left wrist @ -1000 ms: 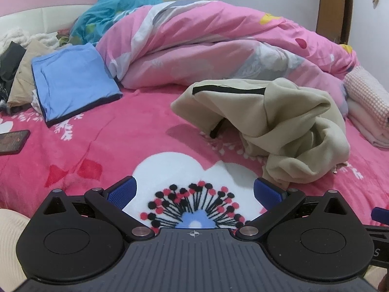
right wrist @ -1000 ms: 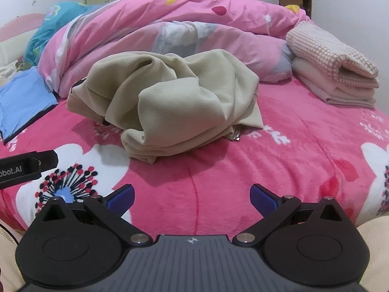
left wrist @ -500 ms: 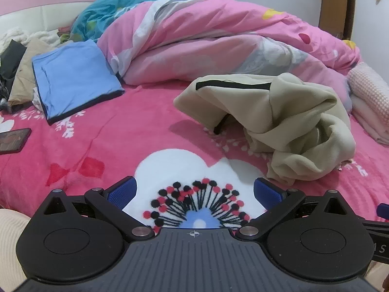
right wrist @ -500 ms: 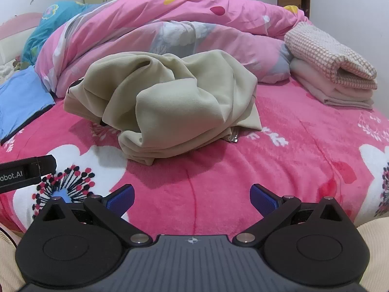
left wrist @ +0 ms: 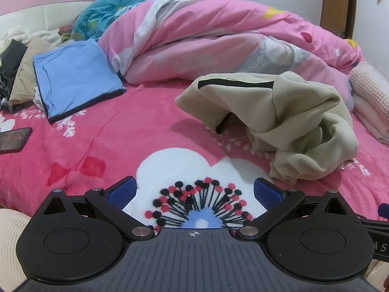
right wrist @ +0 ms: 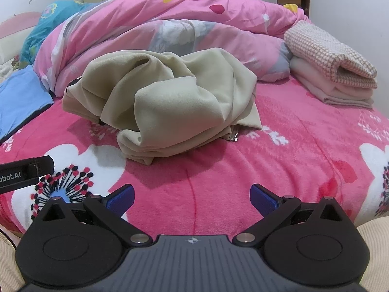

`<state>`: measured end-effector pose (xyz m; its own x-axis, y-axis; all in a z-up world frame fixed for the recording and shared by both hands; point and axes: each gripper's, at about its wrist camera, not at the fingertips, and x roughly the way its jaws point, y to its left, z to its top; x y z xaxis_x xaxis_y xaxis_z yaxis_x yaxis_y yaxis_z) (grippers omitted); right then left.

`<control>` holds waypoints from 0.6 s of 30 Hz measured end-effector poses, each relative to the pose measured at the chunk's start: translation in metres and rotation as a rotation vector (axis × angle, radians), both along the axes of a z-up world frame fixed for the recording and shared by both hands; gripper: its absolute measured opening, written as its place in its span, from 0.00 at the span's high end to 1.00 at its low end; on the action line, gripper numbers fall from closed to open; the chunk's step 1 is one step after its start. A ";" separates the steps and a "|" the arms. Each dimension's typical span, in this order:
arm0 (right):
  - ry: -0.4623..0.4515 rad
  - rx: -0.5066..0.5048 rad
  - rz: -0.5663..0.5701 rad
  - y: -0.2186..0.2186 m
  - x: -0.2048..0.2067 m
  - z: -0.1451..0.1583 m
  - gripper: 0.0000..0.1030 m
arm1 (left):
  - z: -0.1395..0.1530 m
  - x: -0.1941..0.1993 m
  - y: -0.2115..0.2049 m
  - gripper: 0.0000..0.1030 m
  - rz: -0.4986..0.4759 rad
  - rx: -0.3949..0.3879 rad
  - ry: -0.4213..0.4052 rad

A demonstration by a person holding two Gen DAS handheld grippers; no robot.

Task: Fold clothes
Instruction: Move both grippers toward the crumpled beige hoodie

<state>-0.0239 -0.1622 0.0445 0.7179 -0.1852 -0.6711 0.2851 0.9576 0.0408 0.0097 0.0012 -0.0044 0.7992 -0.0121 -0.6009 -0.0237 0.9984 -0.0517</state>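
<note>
Both tools, left (left wrist: pixel 195 193) and right (right wrist: pixel 192 199), gape empty before the crumpled beige garment (right wrist: pixel 167 102), pink duvet (right wrist: pixel 170 24) heaped behind.

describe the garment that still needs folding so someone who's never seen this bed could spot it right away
On the pink flowered bed, look just in front of the heaped pink duvet. The beige garment lies there in a crumpled mound with a black trim line. Unlike the flat blue folded piece and the stacked checked pile, it is loose and rumpled.
</note>
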 end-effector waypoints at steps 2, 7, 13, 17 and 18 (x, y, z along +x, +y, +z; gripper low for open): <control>0.000 0.000 -0.001 0.000 0.000 0.000 0.00 | 0.000 0.000 0.000 0.00 0.001 0.000 0.000; 0.001 0.001 -0.002 -0.001 0.001 -0.001 0.00 | 0.000 0.000 0.000 0.00 0.000 0.001 -0.001; 0.002 0.003 -0.002 -0.001 0.001 -0.001 0.00 | -0.001 0.000 0.000 0.00 0.001 0.005 0.001; 0.001 0.002 -0.003 -0.002 0.001 -0.001 0.00 | -0.001 0.000 0.000 0.00 0.002 0.006 0.002; 0.001 0.002 -0.003 -0.002 0.001 -0.001 0.00 | -0.001 0.000 0.000 0.00 0.002 0.006 0.002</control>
<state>-0.0233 -0.1643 0.0435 0.7167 -0.1860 -0.6721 0.2879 0.9567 0.0423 0.0102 0.0007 -0.0054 0.7981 -0.0063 -0.6024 -0.0263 0.9986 -0.0453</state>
